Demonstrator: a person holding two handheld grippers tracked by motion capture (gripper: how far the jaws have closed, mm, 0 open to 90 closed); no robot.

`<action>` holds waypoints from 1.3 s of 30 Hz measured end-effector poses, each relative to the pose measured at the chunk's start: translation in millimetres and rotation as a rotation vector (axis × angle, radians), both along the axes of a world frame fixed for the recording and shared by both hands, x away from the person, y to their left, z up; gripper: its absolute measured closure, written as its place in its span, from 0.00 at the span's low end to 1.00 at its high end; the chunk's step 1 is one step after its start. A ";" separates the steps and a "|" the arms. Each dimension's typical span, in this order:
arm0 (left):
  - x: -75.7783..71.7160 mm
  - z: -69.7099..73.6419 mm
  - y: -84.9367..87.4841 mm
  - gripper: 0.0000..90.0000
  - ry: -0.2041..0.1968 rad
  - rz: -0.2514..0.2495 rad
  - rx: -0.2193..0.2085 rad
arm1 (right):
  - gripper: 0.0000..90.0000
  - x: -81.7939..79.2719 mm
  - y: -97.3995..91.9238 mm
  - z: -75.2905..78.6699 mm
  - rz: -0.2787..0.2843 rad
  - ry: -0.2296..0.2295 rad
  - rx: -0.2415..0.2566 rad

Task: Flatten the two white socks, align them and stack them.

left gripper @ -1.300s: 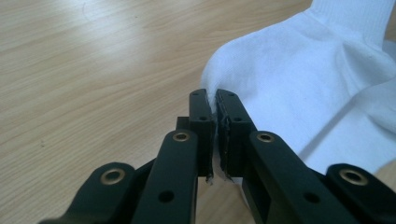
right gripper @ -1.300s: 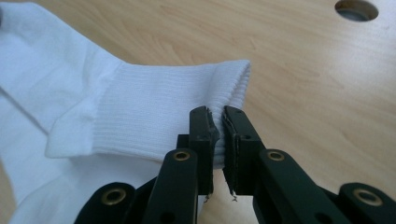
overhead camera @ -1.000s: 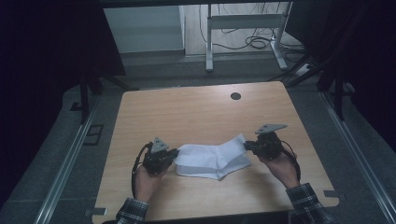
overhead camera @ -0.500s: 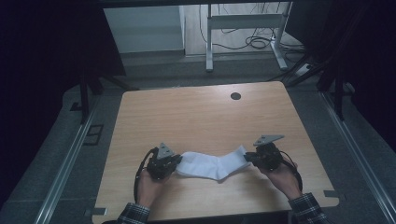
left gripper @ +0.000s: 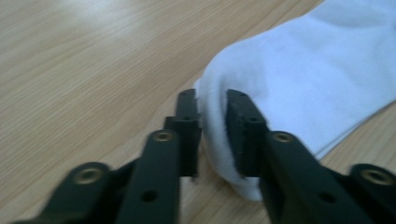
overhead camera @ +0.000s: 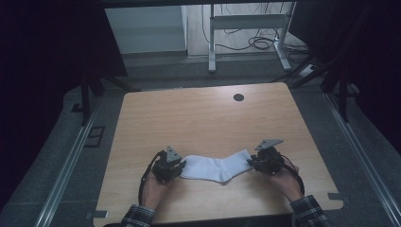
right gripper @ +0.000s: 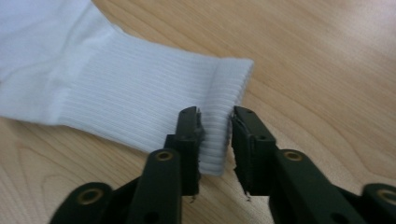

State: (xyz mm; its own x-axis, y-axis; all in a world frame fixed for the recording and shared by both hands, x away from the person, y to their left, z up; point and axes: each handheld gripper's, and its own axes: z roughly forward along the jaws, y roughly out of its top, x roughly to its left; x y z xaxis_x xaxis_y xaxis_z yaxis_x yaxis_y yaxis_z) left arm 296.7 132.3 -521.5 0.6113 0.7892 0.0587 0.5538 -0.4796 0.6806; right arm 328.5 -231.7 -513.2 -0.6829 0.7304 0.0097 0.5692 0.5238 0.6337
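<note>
Now white sock (overhead camera: 215,168) between claws

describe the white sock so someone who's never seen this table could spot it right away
Look at the wooden table and go to its near edge, where the person's two hands come in. The sock lies flat between them, stretched sideways. It is the one white, soft thing there, with a ribbed cuff at its right end.

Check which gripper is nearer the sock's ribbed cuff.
Right. The right gripper straddles the ribbed cuff; the left gripper straddles the toe end, opposite. Both pairs of jaws have just been opening, with the white sock between them.
</note>
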 end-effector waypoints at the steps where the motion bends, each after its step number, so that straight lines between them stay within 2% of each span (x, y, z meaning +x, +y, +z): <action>1: -0.7 0.7 0.8 0.70 -0.006 0.015 -0.003 | 0.72 0.0 -0.6 -0.5 -0.004 -0.003 0.002; 3: -2.3 4.0 3.4 0.58 -0.021 0.036 -0.017 | 0.66 -0.7 -1.9 1.2 -0.012 -0.018 0.006; 4: -3.0 6.1 5.7 0.55 -0.018 0.039 -0.041 | 0.64 -0.9 -2.7 2.3 -0.013 -0.027 0.012; 6: -2.8 5.6 7.4 0.47 0.016 0.041 -0.073 | 0.60 -0.4 -3.7 3.3 -0.018 -0.036 0.034; 7: -2.7 3.7 7.7 0.46 0.033 0.041 -0.080 | 0.59 0.3 -3.4 2.6 -0.020 -0.037 0.032; 11: -1.4 -8.1 3.2 0.46 0.083 0.042 -0.062 | 0.59 5.9 0.8 -6.5 -0.019 -0.007 0.027; 13: -1.3 -11.1 0.5 0.49 0.095 0.031 -0.068 | 0.65 8.4 2.0 -9.1 -0.014 0.010 0.034; 15: -2.0 -10.7 -0.6 0.63 0.114 0.014 -0.088 | 0.74 9.8 2.6 -9.9 -0.014 0.041 0.065; 18: -1.6 -10.0 -1.6 0.80 0.132 -0.009 -0.107 | 0.85 9.8 2.9 -9.2 -0.017 0.054 0.075; 20: -0.9 -8.5 -2.8 0.88 0.124 -0.004 -0.101 | 0.88 9.5 3.9 -7.3 -0.014 0.049 0.070; 22: 0.8 -6.5 -3.3 0.90 0.112 0.001 -0.100 | 0.89 9.2 5.1 -5.7 -0.012 0.040 0.073; 27: 9.8 -3.0 -0.3 0.91 0.086 0.025 -0.115 | 0.89 13.4 6.9 -2.0 -0.021 0.012 0.074; 32: 21.1 -1.8 1.3 0.91 0.062 0.038 -0.126 | 0.89 22.5 4.6 2.6 -0.045 -0.013 0.099; 39: 43.8 -5.3 -1.6 0.90 0.015 0.069 -0.106 | 0.89 39.7 10.1 2.2 -0.072 -0.034 0.087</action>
